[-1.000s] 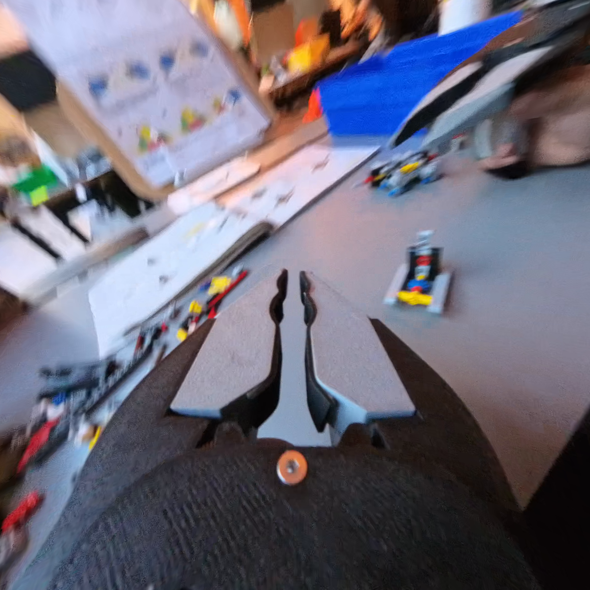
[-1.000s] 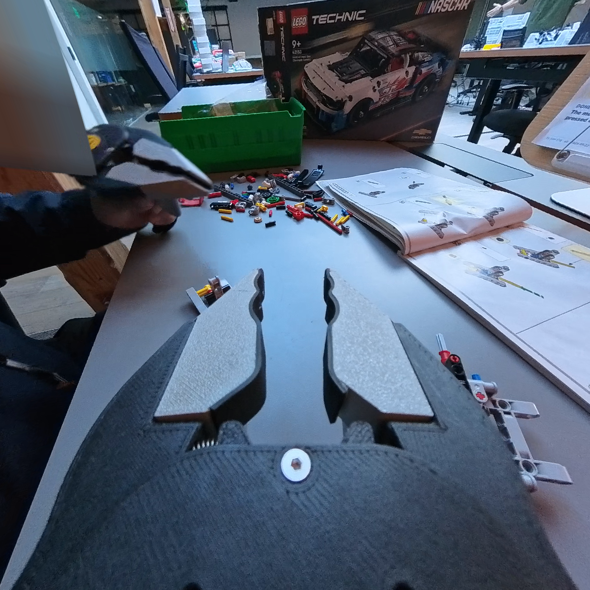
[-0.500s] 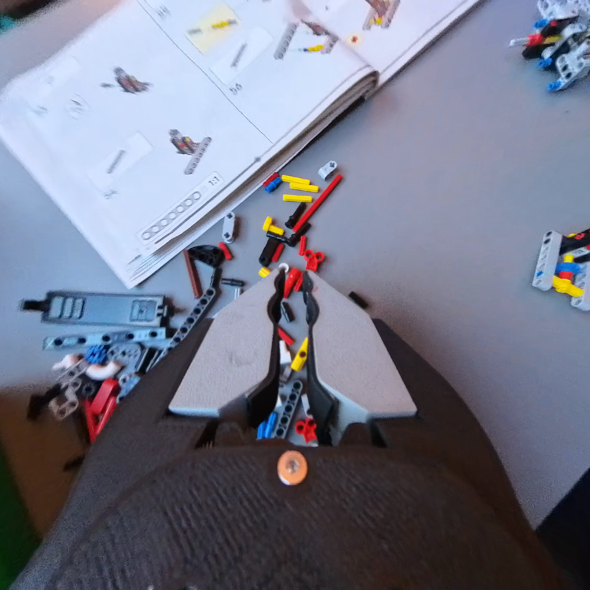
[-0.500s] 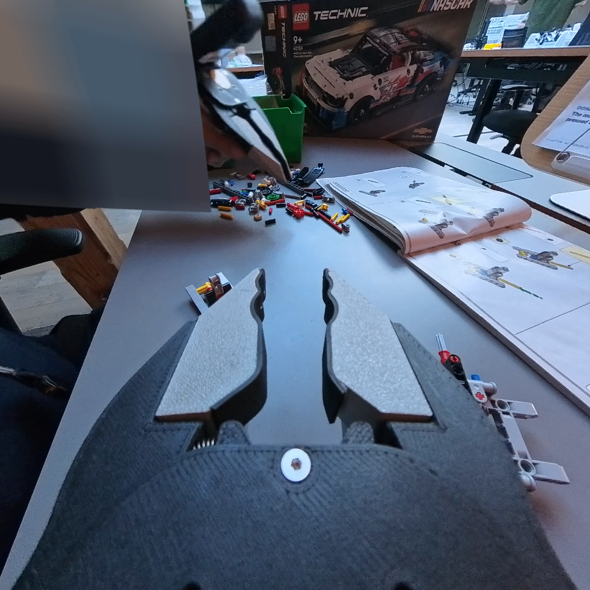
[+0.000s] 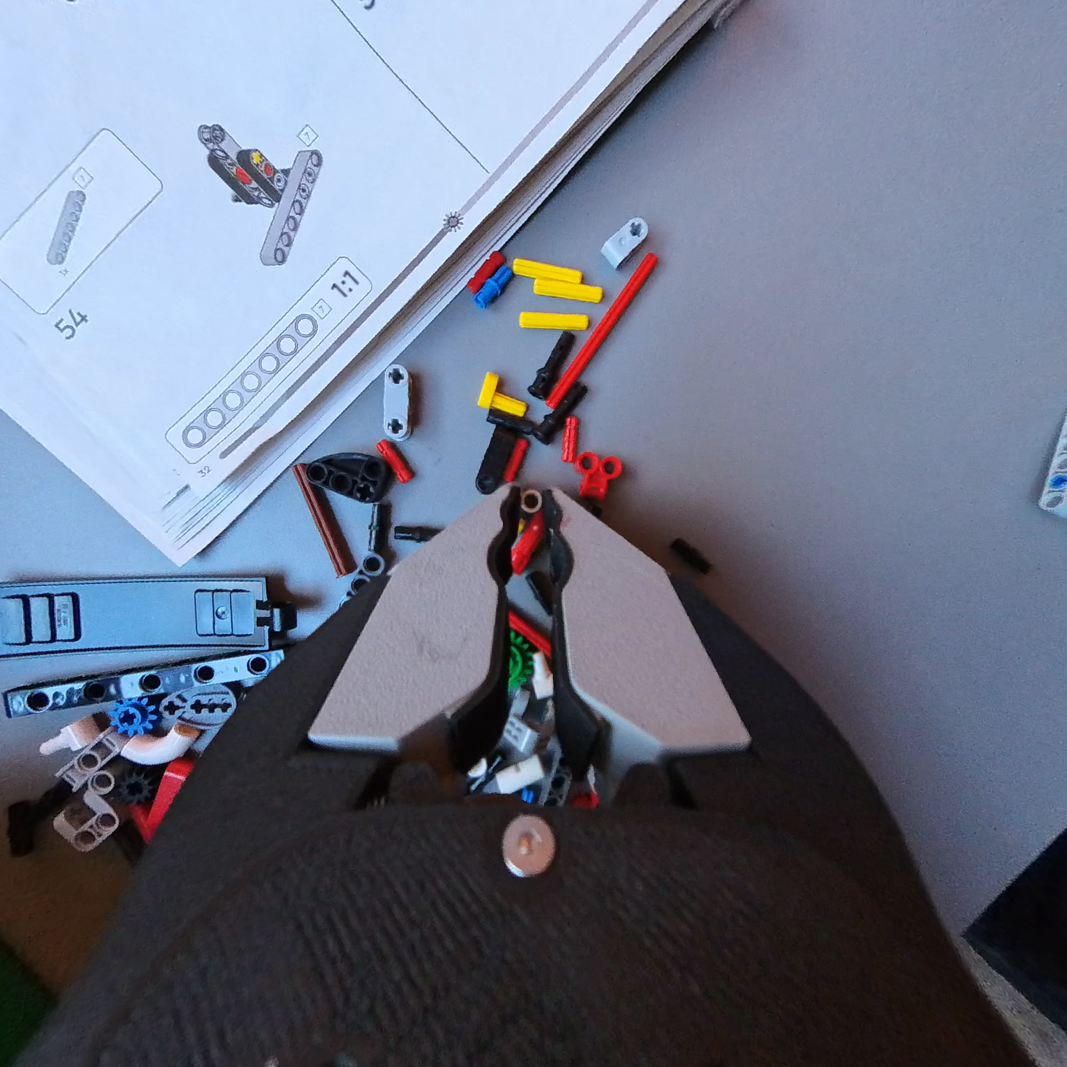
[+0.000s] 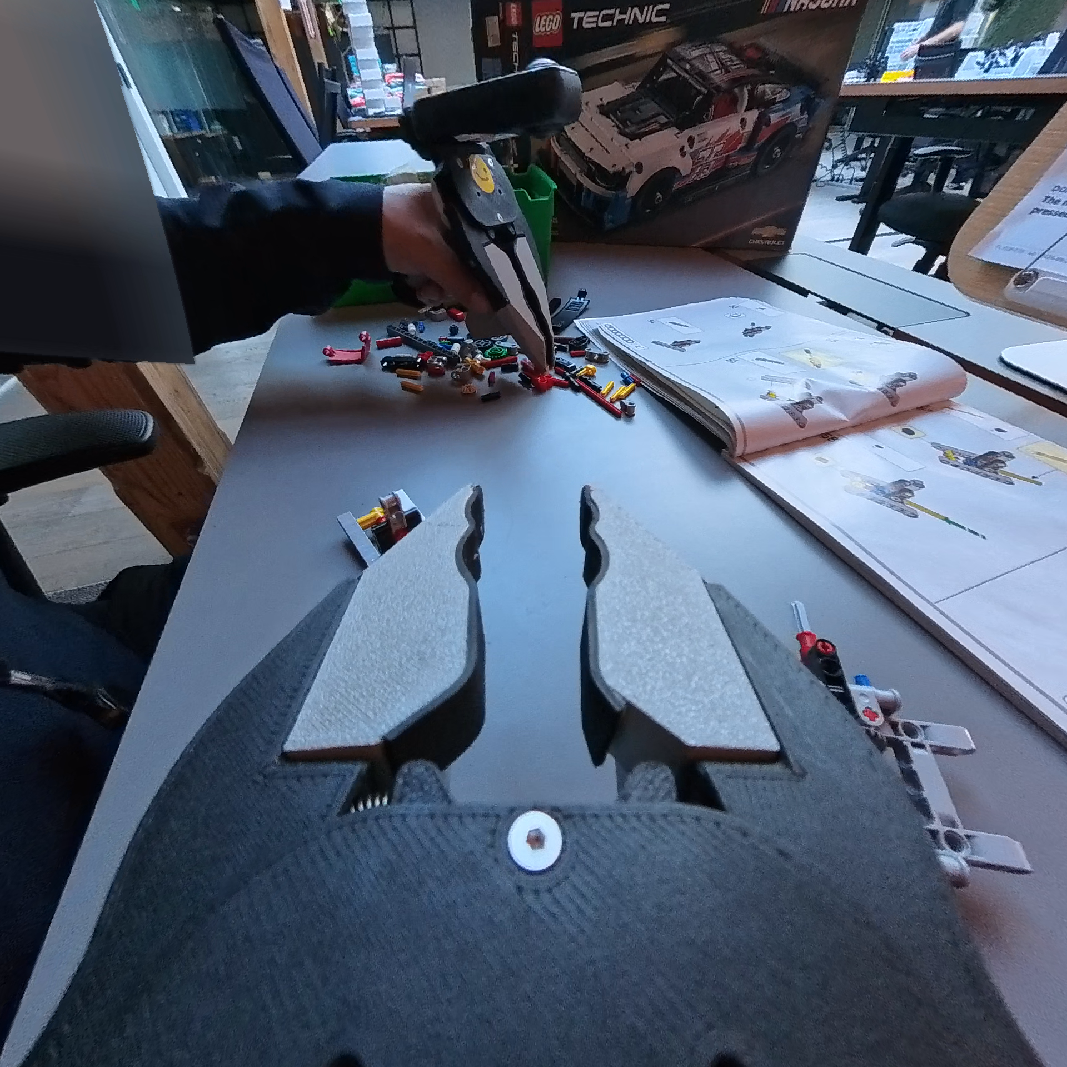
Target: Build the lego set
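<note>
Down among loose pieces [image 5: 554, 300] with left claw [image 5: 529, 503], nipped on tan ring [image 5: 530, 499], booklet [image 5: 231, 231] at 10 o'clock; right claw [image 6: 531, 511] held apart above table [image 6: 519, 439], small build [image 6: 384, 519] at 10 o'clock

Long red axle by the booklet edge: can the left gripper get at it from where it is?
Probably yes: the long red axle lies just ahead of the left gripper, nothing on top, only small pins alongside.

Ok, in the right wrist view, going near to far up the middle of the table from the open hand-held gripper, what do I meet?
Right hand-held gripper → bare grey table → scattered loose building pieces → left hand-held gripper tips in the pile → green bin → boxed car set.
</note>
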Demonstrator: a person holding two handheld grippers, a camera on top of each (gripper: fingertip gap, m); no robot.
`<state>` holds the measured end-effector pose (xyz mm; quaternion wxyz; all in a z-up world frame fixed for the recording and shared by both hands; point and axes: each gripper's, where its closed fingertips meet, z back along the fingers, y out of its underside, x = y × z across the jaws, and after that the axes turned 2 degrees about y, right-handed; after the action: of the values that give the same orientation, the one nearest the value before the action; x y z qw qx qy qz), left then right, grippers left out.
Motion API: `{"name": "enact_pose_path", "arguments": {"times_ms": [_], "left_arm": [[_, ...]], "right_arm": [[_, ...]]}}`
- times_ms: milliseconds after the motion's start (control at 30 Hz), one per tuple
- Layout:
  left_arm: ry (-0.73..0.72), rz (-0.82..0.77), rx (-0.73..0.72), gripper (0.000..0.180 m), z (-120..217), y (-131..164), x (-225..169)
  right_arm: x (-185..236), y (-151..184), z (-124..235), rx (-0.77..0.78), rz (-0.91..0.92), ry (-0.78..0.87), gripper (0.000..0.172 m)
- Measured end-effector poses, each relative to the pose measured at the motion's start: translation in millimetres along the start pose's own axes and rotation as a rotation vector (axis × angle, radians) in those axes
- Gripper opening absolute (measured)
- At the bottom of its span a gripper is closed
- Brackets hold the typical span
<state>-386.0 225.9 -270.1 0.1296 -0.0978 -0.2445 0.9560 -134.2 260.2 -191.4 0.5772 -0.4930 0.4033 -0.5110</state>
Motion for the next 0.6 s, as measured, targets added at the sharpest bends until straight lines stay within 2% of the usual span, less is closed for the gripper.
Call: {"name": "enact_pose_path", "arguments": {"times_ms": [100,167,200,300,333,400,600], "left_arm": [[0.106,0.005,-0.072,0.005,7.7,-4.3,-9.1],[0.252,0.011,-0.194,0.005,21.9,-14.9,-24.8],[0.312,-0.052,-0.275,0.005,32.6,-22.1,-35.0],[0.219,-0.477,-0.664,0.004,79.1,-44.4,-71.6],[0.169,-0.578,-0.750,0.004,92.7,-46.9,-84.3],[0.129,-0.693,-0.782,0.004,104.1,-44.0,-108.3],[0.059,-0.996,-0.854,0.005,108.2,-40.2,-163.2]], "right_arm": [[1.0,0.4,-0.4,0.004,0.008,0.000,0.030],[1.1,0.6,-0.5,0.005,0.010,0.001,0.029],[1.2,0.6,-0.5,0.005,0.010,0.000,0.029],[1.9,0.8,-0.7,0.007,0.010,-0.004,0.029],[2.1,0.8,-0.8,0.008,0.010,-0.004,0.029],[3.3,0.8,-0.9,0.010,0.009,-0.010,0.029],[5.8,1.5,-2.3,0.012,0.000,-0.026,0.029]]}}
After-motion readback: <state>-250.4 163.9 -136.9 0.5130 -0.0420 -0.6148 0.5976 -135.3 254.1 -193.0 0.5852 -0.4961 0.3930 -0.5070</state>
